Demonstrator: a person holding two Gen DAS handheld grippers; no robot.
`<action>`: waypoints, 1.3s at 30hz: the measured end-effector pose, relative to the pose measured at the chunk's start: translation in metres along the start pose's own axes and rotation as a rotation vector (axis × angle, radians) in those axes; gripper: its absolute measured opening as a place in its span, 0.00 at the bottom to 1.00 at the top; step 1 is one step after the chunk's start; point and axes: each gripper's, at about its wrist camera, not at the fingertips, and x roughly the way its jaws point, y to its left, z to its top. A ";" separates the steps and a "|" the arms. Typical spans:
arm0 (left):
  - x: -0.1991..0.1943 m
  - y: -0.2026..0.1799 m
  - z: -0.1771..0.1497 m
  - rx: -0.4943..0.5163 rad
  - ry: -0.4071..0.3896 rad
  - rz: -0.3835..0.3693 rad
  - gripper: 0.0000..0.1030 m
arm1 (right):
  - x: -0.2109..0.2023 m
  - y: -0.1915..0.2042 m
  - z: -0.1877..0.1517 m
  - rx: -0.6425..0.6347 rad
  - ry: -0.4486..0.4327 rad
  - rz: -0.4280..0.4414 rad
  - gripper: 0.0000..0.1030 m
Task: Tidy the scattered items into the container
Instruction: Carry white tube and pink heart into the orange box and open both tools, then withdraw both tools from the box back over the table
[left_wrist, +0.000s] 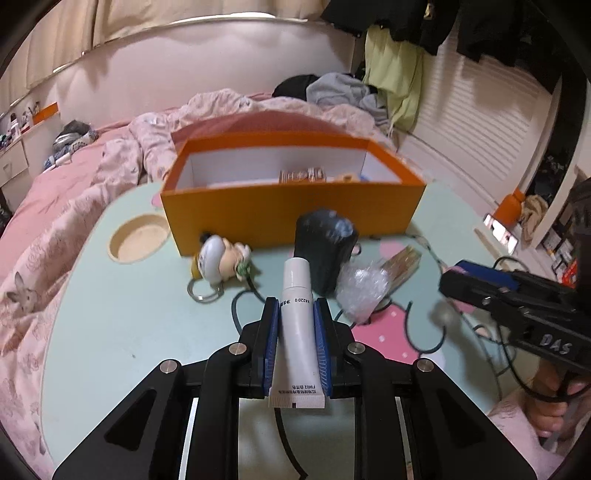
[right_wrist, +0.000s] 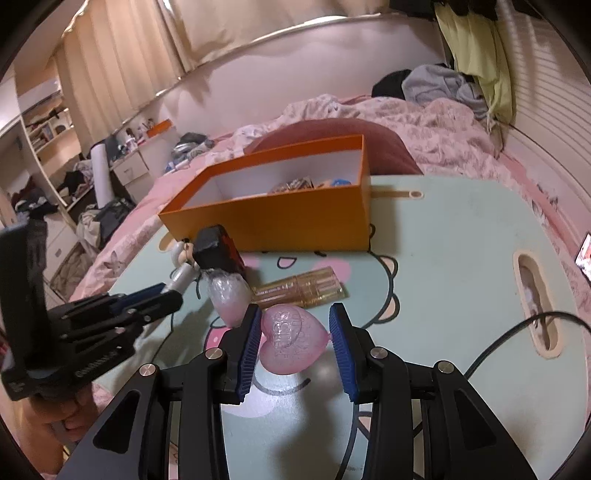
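My left gripper (left_wrist: 295, 304) is shut on a white tube (left_wrist: 297, 332), cap pointing forward, held above the mint table. In the right wrist view my right gripper (right_wrist: 295, 314) is shut on a pink translucent heart (right_wrist: 291, 338), with both blue pads touching its sides. The orange box (left_wrist: 291, 210) stands open at the table's far side with a few small items inside. In front of it lie a toy figure keychain (left_wrist: 221, 260), a black object (left_wrist: 325, 251), crumpled clear plastic (left_wrist: 362, 291) and an amber tube (right_wrist: 306, 290). The left gripper (right_wrist: 170, 291) shows at the left of the right wrist view.
The mint lap table (left_wrist: 129, 314) sits on a bed with pink bedding (left_wrist: 44, 236). It has a round cup recess (left_wrist: 138, 240) and a long slot (right_wrist: 535, 302). A black cable (right_wrist: 517, 325) runs over its right side. A person's hand (left_wrist: 550, 406) holds the right gripper.
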 end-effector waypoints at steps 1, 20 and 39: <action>-0.003 0.001 0.003 -0.002 -0.006 -0.006 0.20 | 0.000 0.000 0.003 -0.003 -0.004 -0.001 0.35; 0.025 0.024 0.139 -0.005 -0.040 -0.007 0.20 | 0.047 0.000 0.131 -0.043 -0.005 0.036 0.35; 0.064 0.047 0.141 -0.132 0.016 -0.009 0.49 | 0.083 -0.025 0.146 0.143 0.047 0.121 0.38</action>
